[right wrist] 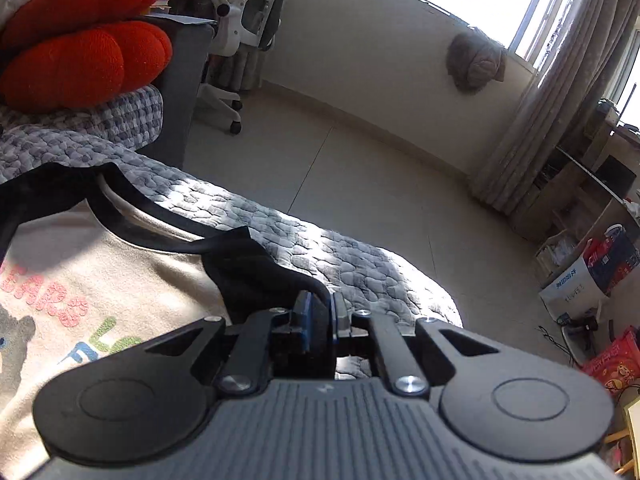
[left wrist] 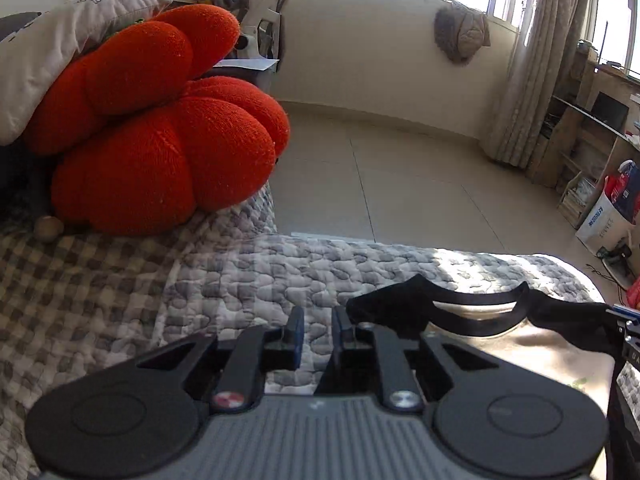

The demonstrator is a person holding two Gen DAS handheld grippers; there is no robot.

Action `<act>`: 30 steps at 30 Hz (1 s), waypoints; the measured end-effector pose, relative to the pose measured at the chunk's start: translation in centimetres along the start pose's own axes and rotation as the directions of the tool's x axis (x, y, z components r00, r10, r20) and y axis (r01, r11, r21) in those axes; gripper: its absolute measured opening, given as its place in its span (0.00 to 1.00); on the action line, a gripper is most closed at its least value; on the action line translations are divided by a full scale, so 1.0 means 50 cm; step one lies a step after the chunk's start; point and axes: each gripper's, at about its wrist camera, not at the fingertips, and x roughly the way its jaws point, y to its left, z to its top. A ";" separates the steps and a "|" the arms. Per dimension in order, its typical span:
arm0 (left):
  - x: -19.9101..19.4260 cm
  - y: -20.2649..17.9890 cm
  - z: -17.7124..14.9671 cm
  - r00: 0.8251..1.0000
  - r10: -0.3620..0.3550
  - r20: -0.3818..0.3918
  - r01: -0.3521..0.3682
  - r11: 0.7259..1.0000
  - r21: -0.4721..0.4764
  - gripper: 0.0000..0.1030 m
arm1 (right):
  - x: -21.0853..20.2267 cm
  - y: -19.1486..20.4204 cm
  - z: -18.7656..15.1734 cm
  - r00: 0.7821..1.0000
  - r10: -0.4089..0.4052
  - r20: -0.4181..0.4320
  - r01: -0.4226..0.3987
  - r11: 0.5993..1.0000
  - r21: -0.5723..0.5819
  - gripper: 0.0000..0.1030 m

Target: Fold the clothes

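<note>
A cream T-shirt with black collar and black sleeves [right wrist: 100,264] lies flat on the grey quilted bed cover [right wrist: 340,256], printed side up. My right gripper [right wrist: 320,316] is shut on the black right sleeve [right wrist: 256,268] of the T-shirt at the bed's edge. In the left wrist view the same shirt [left wrist: 532,344] lies to the right, its black left shoulder [left wrist: 384,308] just beside my left gripper [left wrist: 318,332]. The left gripper's jaws stand a little apart with only quilt between them, low over the cover.
A big orange pumpkin cushion [left wrist: 160,140] and a grey-white pillow [left wrist: 52,56] sit at the bed's left end. A small wooden ball [left wrist: 48,229] lies by the cushion. Beyond the bed edge are tiled floor [left wrist: 400,168], an office chair [right wrist: 240,32], curtains [left wrist: 524,80] and boxes [right wrist: 584,276].
</note>
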 end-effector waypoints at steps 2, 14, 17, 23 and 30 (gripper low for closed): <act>-0.014 0.006 -0.003 1.000 -0.012 0.001 0.012 1.000 0.016 0.14 | -0.006 -0.017 0.007 1.000 -0.007 0.023 0.007 1.000 0.001 0.25; -0.166 -0.147 -0.119 0.980 -0.153 -0.125 0.178 0.958 0.225 0.20 | -0.148 -0.043 -0.071 0.984 0.178 0.024 -0.178 0.984 -0.009 0.36; -0.225 -0.193 -0.190 0.966 -0.200 -0.163 0.243 0.918 0.313 0.35 | -0.190 -0.062 -0.108 0.977 0.212 0.001 -0.212 0.977 0.010 0.36; -0.288 -0.261 -0.290 0.941 -0.253 -0.226 0.320 0.881 0.347 0.39 | -0.280 -0.079 -0.194 0.941 0.337 -0.017 -0.335 0.939 0.077 0.38; -0.274 -0.315 -0.342 0.931 -0.232 -0.282 0.332 0.859 0.389 0.25 | -0.341 -0.033 -0.256 0.896 0.440 -0.058 -0.440 0.898 0.010 0.46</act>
